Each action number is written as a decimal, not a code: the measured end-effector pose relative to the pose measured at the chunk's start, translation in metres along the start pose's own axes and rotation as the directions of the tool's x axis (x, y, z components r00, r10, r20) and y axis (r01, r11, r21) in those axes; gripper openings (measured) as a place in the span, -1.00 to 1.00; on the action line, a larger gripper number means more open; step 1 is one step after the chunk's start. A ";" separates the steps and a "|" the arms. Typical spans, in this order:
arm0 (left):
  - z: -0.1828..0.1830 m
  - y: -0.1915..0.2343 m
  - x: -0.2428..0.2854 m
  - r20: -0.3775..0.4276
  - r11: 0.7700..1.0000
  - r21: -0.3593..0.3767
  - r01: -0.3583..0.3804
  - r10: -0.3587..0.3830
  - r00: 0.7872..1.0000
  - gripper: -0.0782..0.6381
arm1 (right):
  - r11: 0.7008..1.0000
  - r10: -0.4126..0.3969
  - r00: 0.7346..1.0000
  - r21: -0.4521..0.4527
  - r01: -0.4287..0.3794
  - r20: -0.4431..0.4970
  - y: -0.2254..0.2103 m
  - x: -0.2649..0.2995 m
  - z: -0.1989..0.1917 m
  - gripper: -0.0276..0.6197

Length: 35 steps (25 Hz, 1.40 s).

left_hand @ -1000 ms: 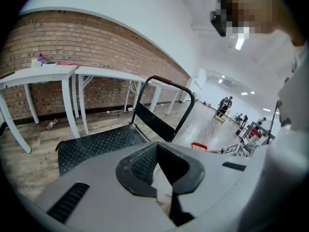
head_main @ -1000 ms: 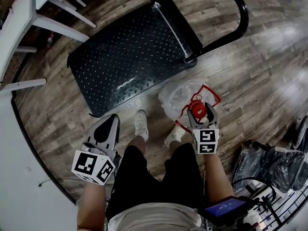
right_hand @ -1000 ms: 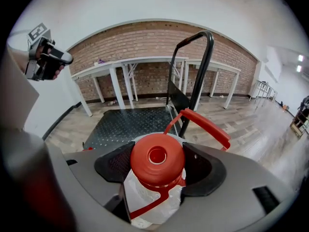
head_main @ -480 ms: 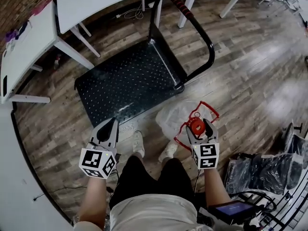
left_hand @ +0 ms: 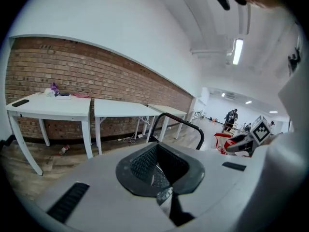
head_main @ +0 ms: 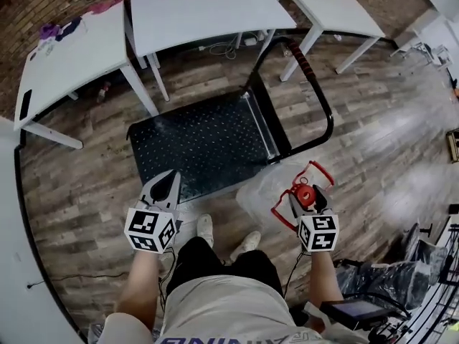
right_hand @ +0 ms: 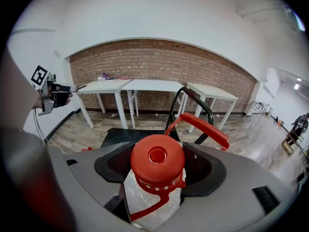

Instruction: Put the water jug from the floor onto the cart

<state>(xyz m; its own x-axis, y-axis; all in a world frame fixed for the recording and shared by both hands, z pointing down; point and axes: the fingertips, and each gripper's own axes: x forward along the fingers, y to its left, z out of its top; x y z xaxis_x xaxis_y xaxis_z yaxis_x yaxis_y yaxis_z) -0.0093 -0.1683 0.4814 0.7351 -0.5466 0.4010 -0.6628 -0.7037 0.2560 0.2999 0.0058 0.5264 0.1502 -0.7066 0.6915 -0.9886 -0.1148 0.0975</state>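
The water jug (head_main: pixel 264 190) is clear plastic with a red cap (right_hand: pixel 157 159) and a red carrying handle (head_main: pixel 316 169). My right gripper (head_main: pixel 306 198) is shut on its neck just under the cap, and the jug hangs from it over the wooden floor. The black flat cart (head_main: pixel 204 145) lies just beyond and left of the jug, with its push handle (head_main: pixel 316 84) upright at the right end. My left gripper (head_main: pixel 166 185) is shut and empty, its tip over the cart's near edge. In the left gripper view the cart handle (left_hand: pixel 179 122) and the right gripper (left_hand: pixel 243 144) show.
White tables (head_main: pixel 193 9) stand along the brick wall behind the cart, the left one (head_main: pixel 64 56) with small items on it. Dark bags and gear (head_main: pixel 387 278) lie at the lower right. The person's feet (head_main: pixel 206 229) are just short of the cart.
Both grippers have come up and the view has pulled back and up. The jug has risen with the right gripper, still gripped at the neck. The tables have come into view.
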 end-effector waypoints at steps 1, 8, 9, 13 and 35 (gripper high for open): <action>0.001 0.008 -0.001 0.000 1.000 0.006 -0.005 0.005 1.000 -0.78 | 1.000 0.005 1.000 -0.005 -0.005 0.006 0.004 0.003 0.010 0.05; 0.026 0.043 -0.004 0.037 0.999 -0.003 -0.039 0.039 0.999 -0.78 | 0.997 0.070 0.997 -0.047 -0.069 0.034 0.033 0.033 0.067 0.05; 0.028 0.045 -0.003 0.039 0.999 -0.004 -0.041 0.041 0.998 -0.78 | 0.995 0.084 0.996 -0.052 -0.082 0.038 0.036 0.038 0.073 0.05; 0.026 0.054 0.004 0.033 0.997 -0.012 -0.074 0.074 0.997 -0.78 | 0.985 0.153 0.987 -0.084 -0.149 0.054 0.051 0.067 0.101 0.05; 0.072 0.090 0.058 0.030 0.898 -0.135 -0.419 0.426 0.904 -0.78 | 0.848 0.436 0.900 -0.335 -0.412 -0.004 0.078 0.291 0.219 0.05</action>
<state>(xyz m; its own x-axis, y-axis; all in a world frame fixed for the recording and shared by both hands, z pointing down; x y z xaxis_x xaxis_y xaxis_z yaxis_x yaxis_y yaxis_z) -0.0156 -0.2962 0.4645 0.3867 -0.8074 0.4456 -0.9222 -0.3420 0.1806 0.2684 -0.3618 0.5782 -0.2959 -0.6834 0.6675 -0.9033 0.4274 0.0372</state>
